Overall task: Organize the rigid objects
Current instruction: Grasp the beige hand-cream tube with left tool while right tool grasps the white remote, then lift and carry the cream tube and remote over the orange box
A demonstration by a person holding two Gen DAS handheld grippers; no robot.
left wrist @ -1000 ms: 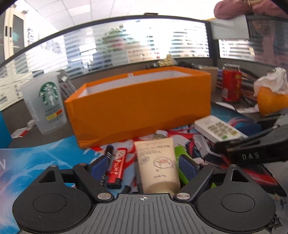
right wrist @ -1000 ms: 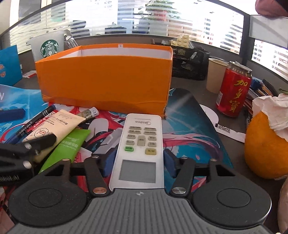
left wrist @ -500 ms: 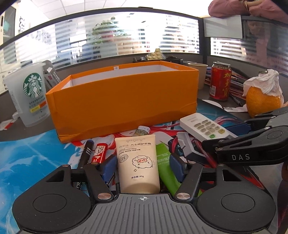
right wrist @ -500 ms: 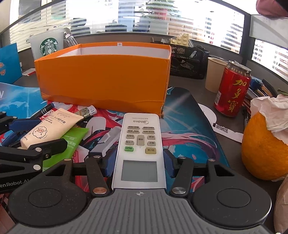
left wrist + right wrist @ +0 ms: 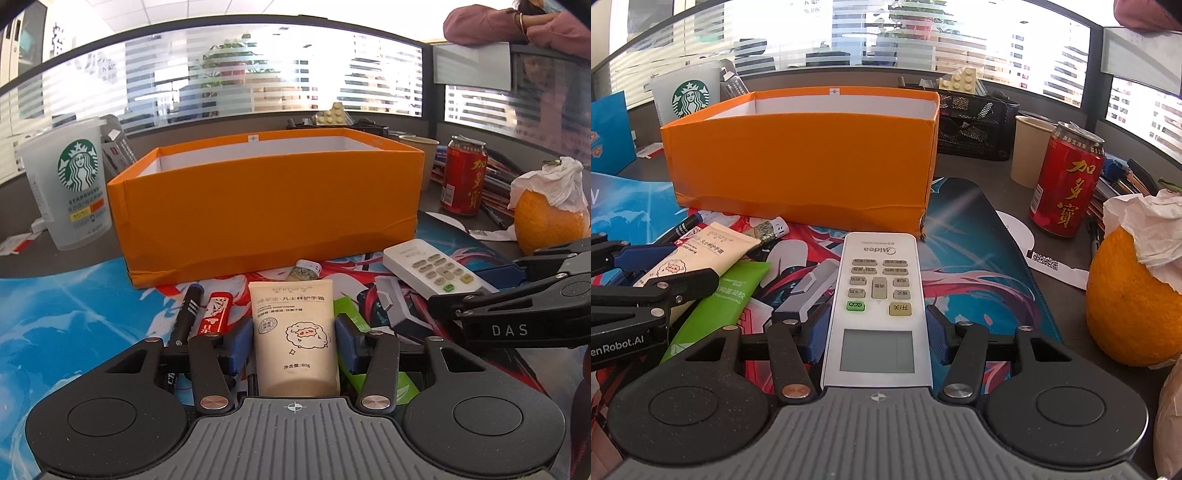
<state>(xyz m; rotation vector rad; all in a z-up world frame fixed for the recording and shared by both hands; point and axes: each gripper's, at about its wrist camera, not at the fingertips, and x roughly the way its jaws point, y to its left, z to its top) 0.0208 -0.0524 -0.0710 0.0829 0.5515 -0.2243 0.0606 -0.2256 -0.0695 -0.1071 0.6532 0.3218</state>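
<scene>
A dark counter (image 5: 1004, 184) carries a glossy printed mat (image 5: 975, 236) in blue and red; behind it we see frosted, striped glass partitions (image 5: 280, 70) and a bright office. An open rectangular box (image 5: 269, 206) of orange card with a white lining stands mid-mat. Toward the counter's left edge stands a translucent plastic cup (image 5: 70, 184); toward its right edge, a red metal can (image 5: 1067, 181), a paper cup (image 5: 1030, 151) and a round orange (image 5: 1126, 299) capped with crumpled tissue.

The left claw (image 5: 293, 341) has just been closing, and its blue ribbed pads now press the flanks of a flat cream tube (image 5: 295, 332), which lies on the mat before the box. Beside it lie a green tube (image 5: 369, 350), a black marker (image 5: 188, 310) and a red stick (image 5: 216, 314). The right claw (image 5: 877, 330) is clamped on a smooth white remote (image 5: 879, 295), its pads against both long sides, before the box's right corner.
</scene>
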